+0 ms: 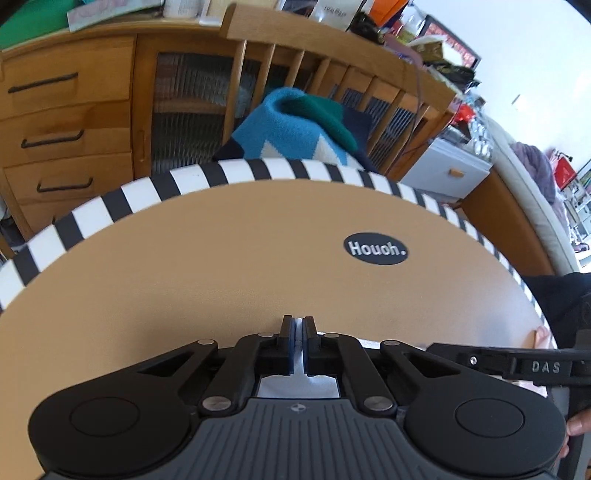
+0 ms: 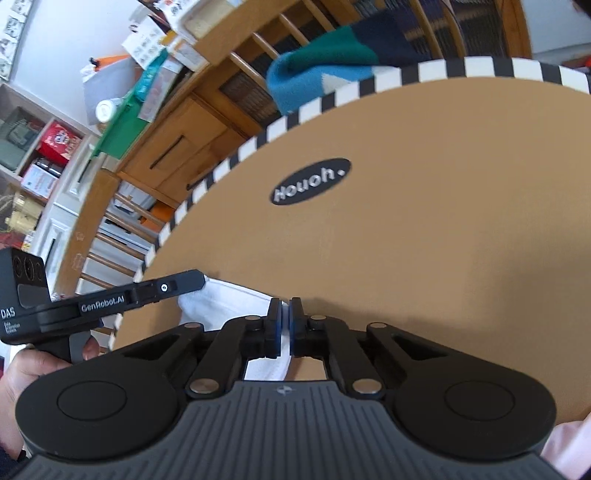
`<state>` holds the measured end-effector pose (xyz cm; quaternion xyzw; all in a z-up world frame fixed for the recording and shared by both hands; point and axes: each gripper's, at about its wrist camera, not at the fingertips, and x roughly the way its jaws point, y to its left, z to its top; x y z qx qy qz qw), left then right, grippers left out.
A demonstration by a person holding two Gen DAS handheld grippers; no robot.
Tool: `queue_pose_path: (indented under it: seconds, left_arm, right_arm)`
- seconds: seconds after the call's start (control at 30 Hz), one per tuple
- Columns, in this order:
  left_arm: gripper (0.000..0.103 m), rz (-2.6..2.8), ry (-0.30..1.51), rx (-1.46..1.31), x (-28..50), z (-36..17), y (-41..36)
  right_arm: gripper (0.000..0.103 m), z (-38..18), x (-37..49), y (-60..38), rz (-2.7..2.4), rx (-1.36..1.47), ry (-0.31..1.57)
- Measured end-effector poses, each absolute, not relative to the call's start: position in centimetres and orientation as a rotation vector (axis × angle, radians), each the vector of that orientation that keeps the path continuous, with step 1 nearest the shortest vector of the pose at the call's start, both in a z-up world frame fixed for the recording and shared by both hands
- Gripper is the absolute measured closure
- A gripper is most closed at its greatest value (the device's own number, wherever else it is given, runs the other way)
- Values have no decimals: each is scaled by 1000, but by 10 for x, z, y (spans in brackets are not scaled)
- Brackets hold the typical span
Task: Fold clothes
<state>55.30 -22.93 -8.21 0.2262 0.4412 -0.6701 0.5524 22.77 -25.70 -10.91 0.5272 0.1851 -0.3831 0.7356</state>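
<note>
A white garment (image 2: 229, 306) lies at the near edge of a tan mat (image 2: 406, 240) with a black-and-white striped border. My right gripper (image 2: 285, 306) is shut on the garment's edge; white cloth shows between its blue pads. My left gripper (image 1: 298, 325) is also shut, with white cloth (image 1: 297, 386) pinched between its pads and showing under the jaws. The left gripper also shows in the right wrist view (image 2: 177, 286), close beside the right one. Most of the garment is hidden under the grippers.
A black oval "Houoh." label (image 1: 376, 249) marks the mat. A blue, teal and white blanket (image 1: 295, 129) lies on a wooden chair (image 1: 317, 33) beyond the mat's far edge. A wooden drawer cabinet (image 1: 66, 122) stands behind.
</note>
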Motion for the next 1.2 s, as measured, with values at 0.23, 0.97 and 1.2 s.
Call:
queue_pose_path:
  seconds: [0.23, 0.97, 1.2]
  left_arm:
    - [99, -1608, 1008, 425, 561, -34, -179]
    - [98, -1562, 1026, 453, 465, -65, 85]
    - [74, -1593, 965, 534, 455, -50, 125]
  right_arm:
    - [99, -63, 231, -235, -780, 1000, 403]
    - [93, -77, 224, -27, -553, 579, 797]
    - [76, -66, 205, 2, -499, 548, 853]
